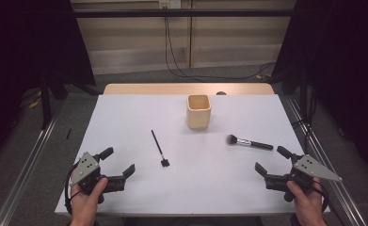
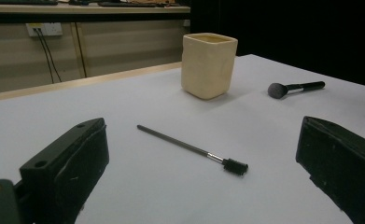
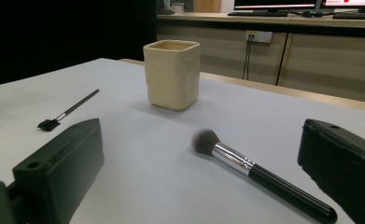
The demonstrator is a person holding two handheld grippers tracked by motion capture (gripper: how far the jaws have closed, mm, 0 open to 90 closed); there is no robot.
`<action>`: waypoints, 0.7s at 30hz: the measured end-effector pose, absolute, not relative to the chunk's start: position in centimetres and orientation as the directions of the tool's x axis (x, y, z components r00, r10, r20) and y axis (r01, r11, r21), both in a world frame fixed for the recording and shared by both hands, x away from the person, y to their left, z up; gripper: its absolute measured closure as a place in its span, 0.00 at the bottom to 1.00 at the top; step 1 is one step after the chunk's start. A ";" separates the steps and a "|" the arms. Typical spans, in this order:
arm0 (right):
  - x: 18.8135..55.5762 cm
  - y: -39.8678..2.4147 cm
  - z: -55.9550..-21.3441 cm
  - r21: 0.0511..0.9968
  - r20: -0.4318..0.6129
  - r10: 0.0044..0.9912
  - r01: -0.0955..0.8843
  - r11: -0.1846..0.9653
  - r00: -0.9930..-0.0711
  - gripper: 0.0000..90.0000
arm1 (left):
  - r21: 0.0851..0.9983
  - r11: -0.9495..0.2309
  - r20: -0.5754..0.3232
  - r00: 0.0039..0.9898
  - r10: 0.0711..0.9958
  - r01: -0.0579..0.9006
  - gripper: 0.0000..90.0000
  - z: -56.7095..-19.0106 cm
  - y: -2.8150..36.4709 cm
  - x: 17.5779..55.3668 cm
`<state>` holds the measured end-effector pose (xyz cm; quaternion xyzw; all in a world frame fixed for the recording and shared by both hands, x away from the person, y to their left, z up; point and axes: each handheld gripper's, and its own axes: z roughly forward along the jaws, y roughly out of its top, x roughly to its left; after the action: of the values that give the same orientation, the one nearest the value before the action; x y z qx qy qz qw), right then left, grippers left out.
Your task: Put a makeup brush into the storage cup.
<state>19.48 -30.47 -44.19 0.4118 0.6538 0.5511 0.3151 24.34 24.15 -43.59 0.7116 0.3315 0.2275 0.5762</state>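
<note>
Both grippers, left (image 1: 118,161) and right (image 1: 270,160), rest on the table (image 1: 139,113), fingers wide apart, holding nothing.

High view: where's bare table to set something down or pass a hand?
Widest free patch: far left of the table, left of the thin brush and cup. Also free: the near centre strip between the left gripper and right gripper. Tighter on the right, where the powder brush lies between cup and right gripper.
</note>
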 end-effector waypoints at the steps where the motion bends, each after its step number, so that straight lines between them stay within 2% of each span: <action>1: 19.5 -30.5 -44.2 0.980 0.042 0.886 0.191 0.054 -0.462 0.00 | 0.971 -0.116 -0.058 0.677 0.734 0.210 0.03 -43.6 24.2 24.3; 16: 19.6 -30.2 -44.3 0.977 0.042 0.871 0.204 0.067 -0.489 0.00 | 0.972 -0.117 -0.055 0.678 0.733 0.205 0.03 -43.4 24.2 24.6; 21: 19.6 -30.1 -44.2 0.976 0.044 0.872 0.208 0.068 -0.488 0.00 | 0.972 -0.100 -0.078 0.699 0.711 0.211 0.03 -43.2 23.8 24.5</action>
<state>19.58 -30.11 -44.23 0.4056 0.6652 0.5493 0.3022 24.46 23.83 -43.25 0.7103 0.3244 0.2130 0.5872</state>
